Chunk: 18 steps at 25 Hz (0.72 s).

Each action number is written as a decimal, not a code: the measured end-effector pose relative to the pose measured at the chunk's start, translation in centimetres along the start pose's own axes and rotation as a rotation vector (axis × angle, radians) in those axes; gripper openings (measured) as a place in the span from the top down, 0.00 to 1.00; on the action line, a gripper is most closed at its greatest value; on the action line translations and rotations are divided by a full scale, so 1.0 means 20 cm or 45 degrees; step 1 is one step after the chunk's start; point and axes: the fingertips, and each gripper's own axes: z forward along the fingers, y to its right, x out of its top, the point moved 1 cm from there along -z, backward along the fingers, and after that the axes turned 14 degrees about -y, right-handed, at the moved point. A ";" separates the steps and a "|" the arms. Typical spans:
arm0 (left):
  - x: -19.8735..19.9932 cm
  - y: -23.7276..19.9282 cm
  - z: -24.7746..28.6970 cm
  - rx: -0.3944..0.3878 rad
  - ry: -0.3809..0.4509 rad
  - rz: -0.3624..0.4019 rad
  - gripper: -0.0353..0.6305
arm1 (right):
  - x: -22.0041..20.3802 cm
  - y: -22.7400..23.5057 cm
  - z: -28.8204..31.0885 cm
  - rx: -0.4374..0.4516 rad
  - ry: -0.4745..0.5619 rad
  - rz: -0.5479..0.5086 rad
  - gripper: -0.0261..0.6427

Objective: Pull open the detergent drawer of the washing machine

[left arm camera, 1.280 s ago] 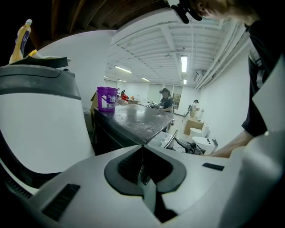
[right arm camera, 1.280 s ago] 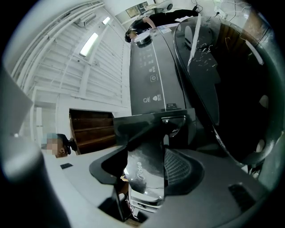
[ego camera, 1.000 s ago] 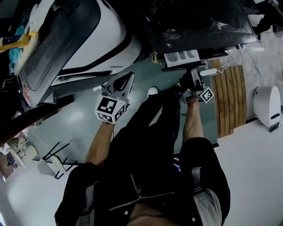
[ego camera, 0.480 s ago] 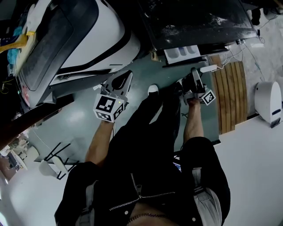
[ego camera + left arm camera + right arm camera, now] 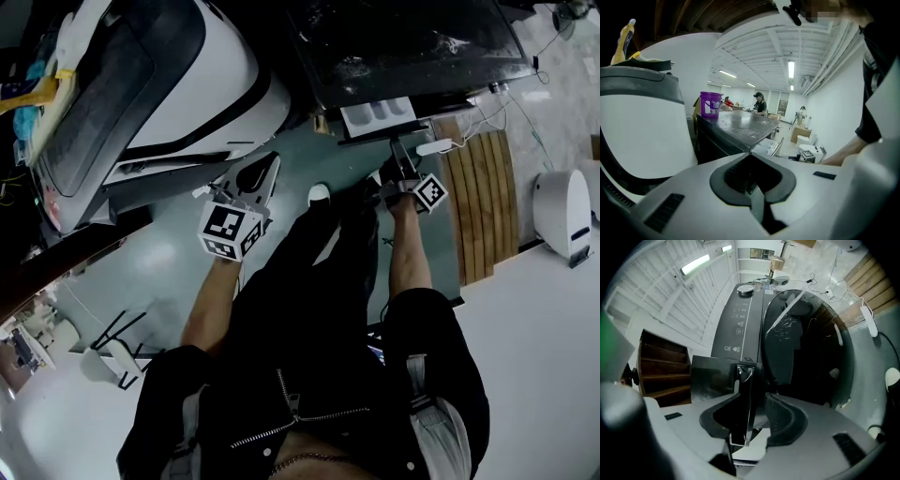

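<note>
Drawer [image 5: 380, 113] stands partly out, its dark front between the jaws of the right tongs [image 5: 753, 401], which have just been opening and sit narrow, one pad clear; advise clamping squarely before pulling straight back; left tongs [image 5: 750, 157] closed, empty.

The right gripper [image 5: 397, 157] is held level just below the detergent drawer [image 5: 380, 114]. Its jaws stand apart and have just been opening. The drawer's front panel is between them, close to one jaw, with a gap beside the other. The right forearm [image 5: 410, 253] reaches straight toward the drawer. The left gripper [image 5: 265, 169] hangs well left of the drawer, tilted downward, jaws together and empty, on an outstretched left forearm [image 5: 208, 314].
</note>
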 end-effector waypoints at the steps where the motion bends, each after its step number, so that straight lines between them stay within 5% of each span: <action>1: 0.00 -0.01 -0.01 0.006 0.000 -0.003 0.91 | 0.01 0.01 0.01 0.000 0.020 0.023 0.75; 7: 0.00 -0.06 -0.04 0.029 0.005 -0.027 0.91 | 0.06 0.02 0.06 -0.012 0.078 0.081 0.85; 18: 0.07 -0.04 -0.02 -0.008 0.032 -0.007 0.91 | 0.00 0.02 -0.03 -0.019 0.051 0.079 0.88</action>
